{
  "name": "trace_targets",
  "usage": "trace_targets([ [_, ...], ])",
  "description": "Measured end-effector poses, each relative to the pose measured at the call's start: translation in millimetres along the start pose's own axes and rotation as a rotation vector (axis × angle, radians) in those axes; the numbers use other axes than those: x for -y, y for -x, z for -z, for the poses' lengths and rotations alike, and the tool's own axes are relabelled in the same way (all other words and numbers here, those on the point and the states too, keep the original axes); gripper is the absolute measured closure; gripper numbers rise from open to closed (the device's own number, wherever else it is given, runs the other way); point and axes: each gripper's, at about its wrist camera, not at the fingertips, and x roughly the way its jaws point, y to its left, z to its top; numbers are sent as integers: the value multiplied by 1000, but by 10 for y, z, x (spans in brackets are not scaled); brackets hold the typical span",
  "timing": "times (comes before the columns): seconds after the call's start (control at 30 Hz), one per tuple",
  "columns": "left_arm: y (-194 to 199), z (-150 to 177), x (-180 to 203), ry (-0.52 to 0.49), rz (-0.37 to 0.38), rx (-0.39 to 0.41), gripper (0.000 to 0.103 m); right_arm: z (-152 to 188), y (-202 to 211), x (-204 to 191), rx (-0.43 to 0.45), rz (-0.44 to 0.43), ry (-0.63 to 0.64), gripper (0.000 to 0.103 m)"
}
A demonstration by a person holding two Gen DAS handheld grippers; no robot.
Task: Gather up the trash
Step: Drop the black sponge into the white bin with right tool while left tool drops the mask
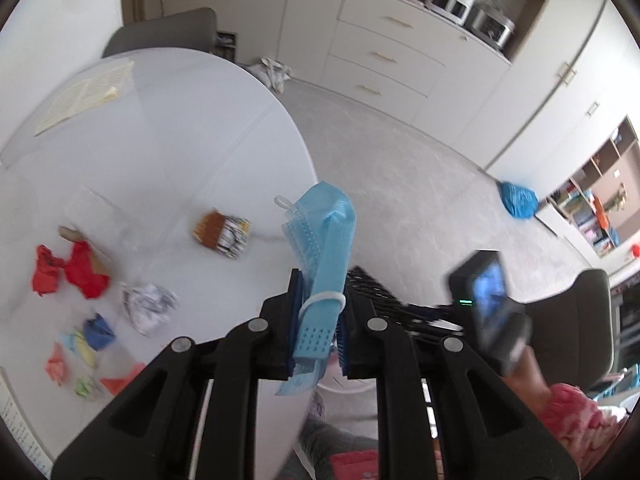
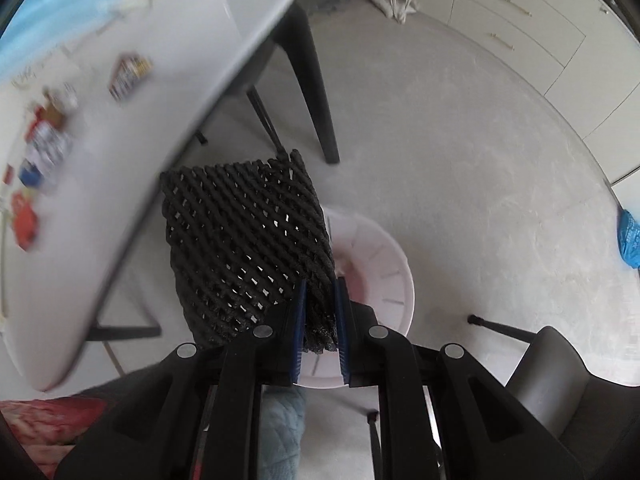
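Left wrist view: my left gripper [image 1: 318, 322] is clamped on a blue face mask [image 1: 326, 248] past the table [image 1: 180, 140] edge; my right gripper [image 2: 320, 320] pinches black mesh [image 2: 248, 240].

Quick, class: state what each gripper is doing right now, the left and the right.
Left gripper: closed on a blue face mask.
Right gripper: closed on a black mesh mat, above a white bin.

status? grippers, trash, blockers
Left gripper shut on blue face mask. Right gripper shut on black mesh, above white bin. No blockers seen.
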Motion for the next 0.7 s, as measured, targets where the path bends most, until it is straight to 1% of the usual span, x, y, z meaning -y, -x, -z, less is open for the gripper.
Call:
trace_targets([
  [0.13,-165,182,272,-14,9,-53,88,133,-477,70,-61,19,2,88],
  [0.23,-269,297,416,-23,10,-84,88,231,-659,162,-98,14,-11,84],
  [0.27,-296,314,436,-25,8,-94,88,239,-681,173,-98,9,-13,79],
  [0.3,-336,341,477,-29,7,-106,88,251,-684,183,-101,-1,-8,71],
  [0.33,-390,368,507,-32,4,-119,88,271,-661,189,-95,-1,-1,66],
  [0.4,-497,394,527,-37,6,-147,88,324,-563,194,-78,20,19,48],
  [0.53,-734,482,619,-48,19,-200,88,399,-267,237,-39,42,28,36],
  [0.57,-779,496,627,-50,25,-208,88,411,-180,274,-28,49,22,31],
  [0.7,-957,533,685,-40,48,-254,87,480,204,393,22,75,-7,24],
])
